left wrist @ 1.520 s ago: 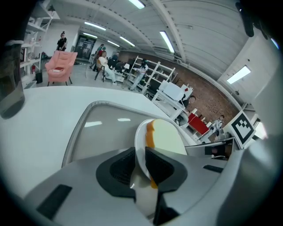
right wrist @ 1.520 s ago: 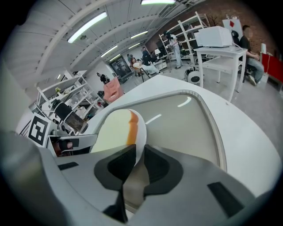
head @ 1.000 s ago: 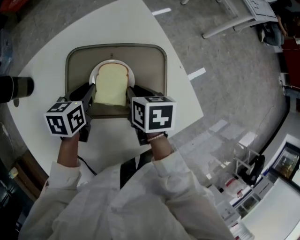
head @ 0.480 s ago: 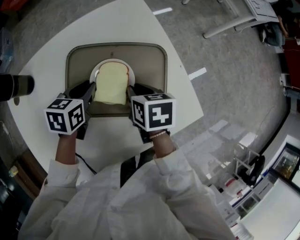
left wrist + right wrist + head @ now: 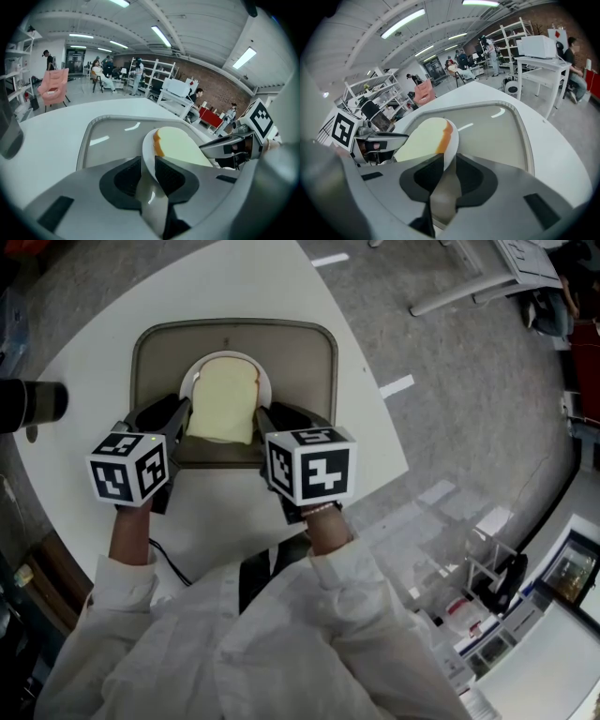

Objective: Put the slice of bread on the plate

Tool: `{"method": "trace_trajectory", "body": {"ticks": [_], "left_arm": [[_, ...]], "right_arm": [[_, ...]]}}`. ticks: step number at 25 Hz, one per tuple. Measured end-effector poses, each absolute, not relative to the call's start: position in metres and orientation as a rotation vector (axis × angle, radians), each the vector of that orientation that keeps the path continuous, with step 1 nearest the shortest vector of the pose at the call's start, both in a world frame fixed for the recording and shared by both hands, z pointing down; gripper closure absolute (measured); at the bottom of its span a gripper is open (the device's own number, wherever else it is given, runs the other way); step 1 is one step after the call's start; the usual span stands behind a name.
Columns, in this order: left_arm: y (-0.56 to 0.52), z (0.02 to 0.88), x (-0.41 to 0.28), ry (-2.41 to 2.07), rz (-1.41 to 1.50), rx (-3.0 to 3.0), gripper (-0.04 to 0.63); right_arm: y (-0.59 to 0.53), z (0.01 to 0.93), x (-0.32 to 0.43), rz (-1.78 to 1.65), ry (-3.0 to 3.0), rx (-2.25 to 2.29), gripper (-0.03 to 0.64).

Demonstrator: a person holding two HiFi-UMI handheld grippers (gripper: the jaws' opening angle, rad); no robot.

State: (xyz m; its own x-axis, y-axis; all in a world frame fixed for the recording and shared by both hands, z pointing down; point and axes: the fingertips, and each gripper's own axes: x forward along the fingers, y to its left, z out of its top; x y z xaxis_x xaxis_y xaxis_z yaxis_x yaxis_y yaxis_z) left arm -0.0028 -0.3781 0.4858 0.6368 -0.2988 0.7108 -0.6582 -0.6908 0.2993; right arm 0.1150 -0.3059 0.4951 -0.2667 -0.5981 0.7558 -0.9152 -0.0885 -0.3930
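Observation:
A slice of pale bread [image 5: 225, 399] lies on a small white plate [image 5: 199, 374] over a grey-beige tray [image 5: 309, 362]. My left gripper [image 5: 184, 414] is shut on the plate's left rim and my right gripper [image 5: 262, 418] is shut on its right rim. In the left gripper view the plate's rim [image 5: 149, 157] runs between the jaws, with the bread [image 5: 180, 147] beyond it and the right gripper [image 5: 232, 146] across from it. The right gripper view shows the same grip on the rim [image 5: 451, 149], the bread [image 5: 423, 138] and the tray [image 5: 497, 131].
The tray sits on a white round table [image 5: 281, 287] whose edge curves close on the right. A dark cylinder [image 5: 33, 407] stands at the table's left. Grey floor lies beyond, with shelves and people far off in the gripper views.
Almost nothing differs: both grippers stay shut on the plate's rims with the bread on it, and the whole group sits slightly higher in the head view.

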Motion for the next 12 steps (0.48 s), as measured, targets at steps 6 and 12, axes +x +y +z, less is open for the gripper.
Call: {"method": "trace_trajectory", "body": {"ticks": [6, 12], "left_arm": [[-0.384, 0.480, -0.016, -0.815, 0.819, 2.309, 0.520], [-0.384, 0.454, -0.026, -0.905, 0.675, 2.340, 0.522]], "right_arm": [[-0.303, 0.492, 0.118, 1.285, -1.860, 1.671, 0.549], [-0.291, 0.480, 0.132, 1.260, -1.905, 1.704, 0.549]]}}
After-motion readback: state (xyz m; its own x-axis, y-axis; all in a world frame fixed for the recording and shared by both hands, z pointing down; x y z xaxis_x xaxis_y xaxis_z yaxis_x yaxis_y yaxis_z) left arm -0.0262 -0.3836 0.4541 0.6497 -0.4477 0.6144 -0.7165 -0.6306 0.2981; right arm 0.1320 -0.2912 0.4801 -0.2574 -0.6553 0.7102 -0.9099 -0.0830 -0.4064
